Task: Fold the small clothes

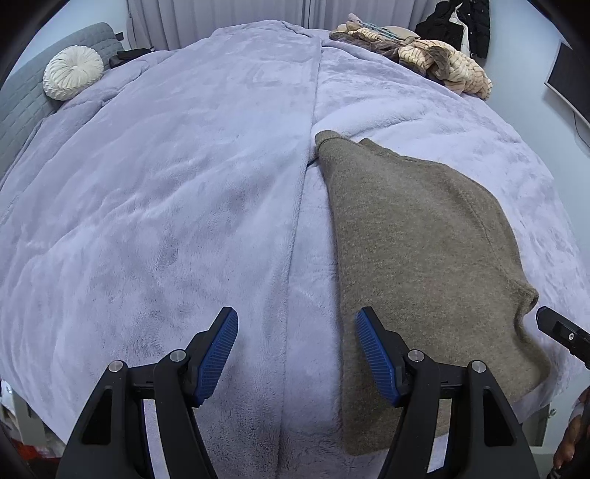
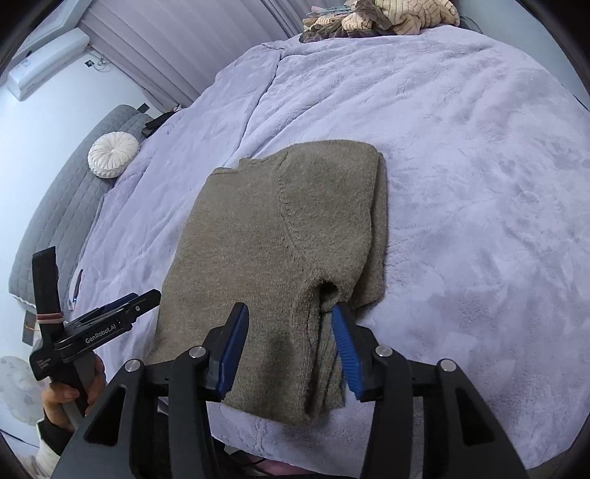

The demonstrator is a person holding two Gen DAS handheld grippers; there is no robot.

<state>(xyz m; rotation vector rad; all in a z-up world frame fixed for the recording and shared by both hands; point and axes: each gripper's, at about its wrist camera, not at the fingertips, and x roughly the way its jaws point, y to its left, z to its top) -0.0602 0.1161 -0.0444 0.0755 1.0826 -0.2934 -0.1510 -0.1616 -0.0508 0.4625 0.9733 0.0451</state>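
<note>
A brown knitted sweater (image 1: 424, 239) (image 2: 280, 239) lies folded flat on the lilac plush blanket (image 1: 166, 202) (image 2: 479, 184), near the bed's front edge. My left gripper (image 1: 295, 313) (image 2: 142, 296) is open over bare blanket just left of the sweater, its right pad above the sweater's edge. My right gripper (image 2: 290, 307) stands open over the sweater's near part, beside a sleeve opening, and its blue pads do not press the cloth. One black finger (image 1: 556, 328) of it shows at the sweater's right edge in the left wrist view.
A heap of beige and brown clothes (image 1: 416, 51) (image 2: 383, 18) lies at the bed's far end. A round white cushion (image 1: 72, 72) (image 2: 112, 154) leans on the grey quilted headboard (image 1: 22, 103). Dark garments (image 1: 461, 25) hang on the wall. A person's hand (image 2: 66, 394) holds the left gripper.
</note>
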